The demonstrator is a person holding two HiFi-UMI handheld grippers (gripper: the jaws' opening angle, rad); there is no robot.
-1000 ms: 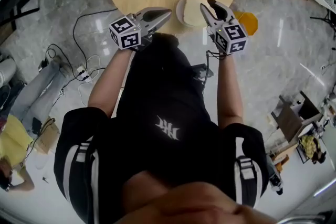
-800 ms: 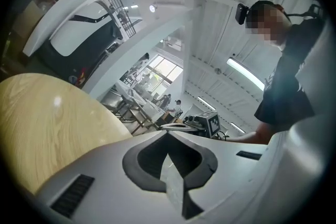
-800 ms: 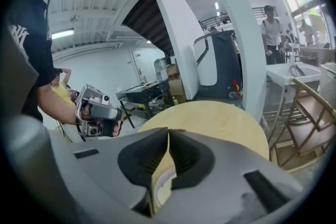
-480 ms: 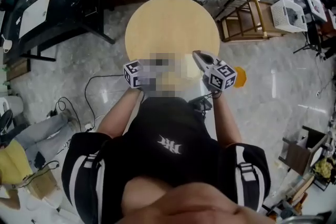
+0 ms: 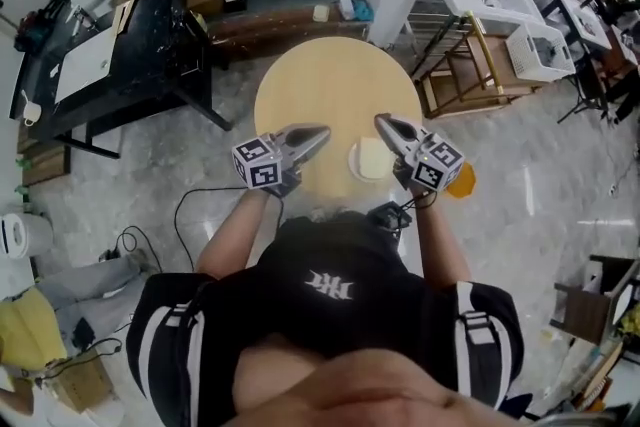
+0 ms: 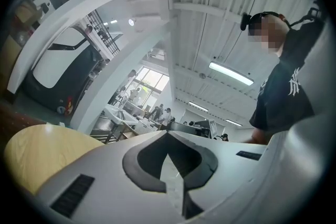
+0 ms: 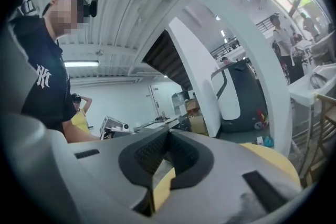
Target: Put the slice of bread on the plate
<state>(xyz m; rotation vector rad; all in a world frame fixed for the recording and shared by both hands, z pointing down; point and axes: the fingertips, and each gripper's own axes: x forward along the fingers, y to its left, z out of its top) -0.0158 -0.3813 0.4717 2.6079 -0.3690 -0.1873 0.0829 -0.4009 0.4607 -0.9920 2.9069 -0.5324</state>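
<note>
In the head view a pale slice of bread (image 5: 372,156) lies on a small white plate (image 5: 352,164) at the near edge of the round wooden table (image 5: 330,85). My left gripper (image 5: 322,130) hovers left of the plate, shut and empty. My right gripper (image 5: 380,121) is just right of the plate, also shut with nothing between its jaws. Both are lifted clear of the bread. The left gripper view shows closed tips (image 6: 168,134) pointing level across the room. In the right gripper view the closed tips (image 7: 169,131) also point level, with the table's edge (image 7: 268,157) below.
A black desk (image 5: 130,55) stands left of the table and a wooden-framed rack (image 5: 470,65) right of it. An orange object (image 5: 465,179) and cables (image 5: 190,205) lie on the floor near my feet. People stand in the background.
Both grippers have risen away from the table and the head view has pulled back. The right gripper's jaws, slightly apart over the plate earlier, are now shut. The bread stays on the plate.
</note>
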